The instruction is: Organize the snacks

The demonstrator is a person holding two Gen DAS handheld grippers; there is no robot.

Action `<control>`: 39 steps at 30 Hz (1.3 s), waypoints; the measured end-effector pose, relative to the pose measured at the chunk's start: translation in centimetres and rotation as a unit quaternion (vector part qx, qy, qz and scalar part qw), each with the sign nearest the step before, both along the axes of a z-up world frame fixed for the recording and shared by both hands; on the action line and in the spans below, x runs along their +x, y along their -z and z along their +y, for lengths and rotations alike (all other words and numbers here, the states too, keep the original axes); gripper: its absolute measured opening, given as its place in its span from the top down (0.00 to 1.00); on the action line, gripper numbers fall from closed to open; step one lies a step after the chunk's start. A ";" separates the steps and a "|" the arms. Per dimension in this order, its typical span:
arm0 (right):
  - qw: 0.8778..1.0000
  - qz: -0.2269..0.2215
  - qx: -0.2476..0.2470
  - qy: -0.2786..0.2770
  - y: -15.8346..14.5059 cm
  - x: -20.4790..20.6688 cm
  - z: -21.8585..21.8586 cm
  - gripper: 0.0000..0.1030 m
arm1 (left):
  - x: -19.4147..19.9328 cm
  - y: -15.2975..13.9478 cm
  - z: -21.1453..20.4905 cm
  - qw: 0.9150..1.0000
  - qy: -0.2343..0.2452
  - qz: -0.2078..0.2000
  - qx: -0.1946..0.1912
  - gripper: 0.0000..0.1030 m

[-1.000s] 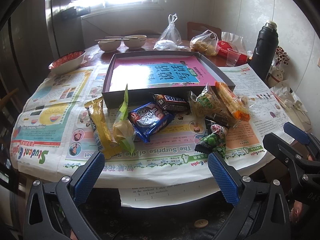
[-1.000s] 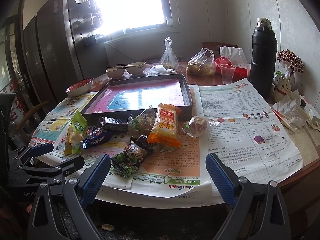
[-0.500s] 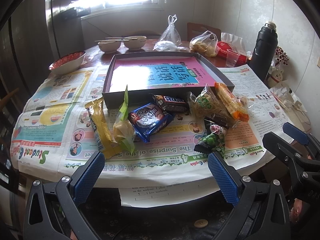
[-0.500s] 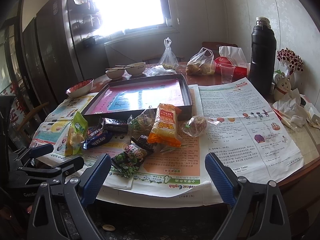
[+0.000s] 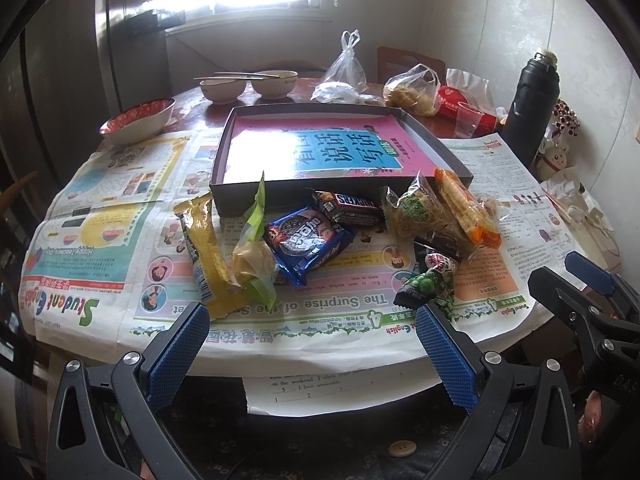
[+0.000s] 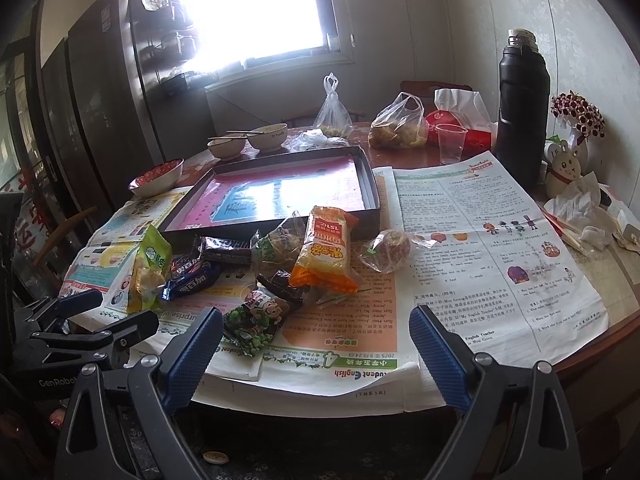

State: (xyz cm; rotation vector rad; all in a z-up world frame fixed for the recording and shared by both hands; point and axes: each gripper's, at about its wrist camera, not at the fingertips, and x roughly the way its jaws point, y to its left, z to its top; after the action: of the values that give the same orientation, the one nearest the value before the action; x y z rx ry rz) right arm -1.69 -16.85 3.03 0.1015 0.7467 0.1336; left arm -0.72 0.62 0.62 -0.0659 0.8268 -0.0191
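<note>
A shallow dark box (image 5: 340, 190) lies flat and open on the newspaper-covered table, its pink and blue lining bare. All the snacks lie outside it in a loose heap along its near wall. A gold packet (image 5: 206, 252) lies farthest left, beside a pale green bag (image 5: 254, 256) standing half upright. A blue cookie pack (image 5: 308, 242) lies flat beside that, with a dark chocolate bar (image 5: 350, 208) against the box wall. A green noodle bag (image 5: 416, 210) and an orange packet (image 5: 466, 208) lean together, a pea packet (image 5: 430, 282) nearest the table edge. A clear-wrapped bun (image 6: 386, 250) sits slightly apart.
</note>
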 end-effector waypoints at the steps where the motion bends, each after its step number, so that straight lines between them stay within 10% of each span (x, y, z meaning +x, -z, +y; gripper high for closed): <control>1: 1.000 -0.001 0.000 0.001 0.0 0.0 0.0 0.08 | 0.0 0.0 0.1 1.000 0.000 0.000 -0.001 0.01; 26: 1.000 0.015 0.014 0.004 0.7 3.2 -1.1 0.11 | 2.3 0.2 5.3 0.999 -0.020 0.008 -0.024 0.05; 39: 0.998 0.063 0.019 -0.005 2.4 8.8 -1.3 0.29 | 5.4 1.0 4.1 0.999 0.024 0.036 -0.012 0.42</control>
State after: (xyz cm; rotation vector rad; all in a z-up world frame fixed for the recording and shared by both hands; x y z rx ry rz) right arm 7.06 -18.12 0.64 0.1425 0.8710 0.1526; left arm 4.68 4.70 -0.37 -0.0693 0.9002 -0.0721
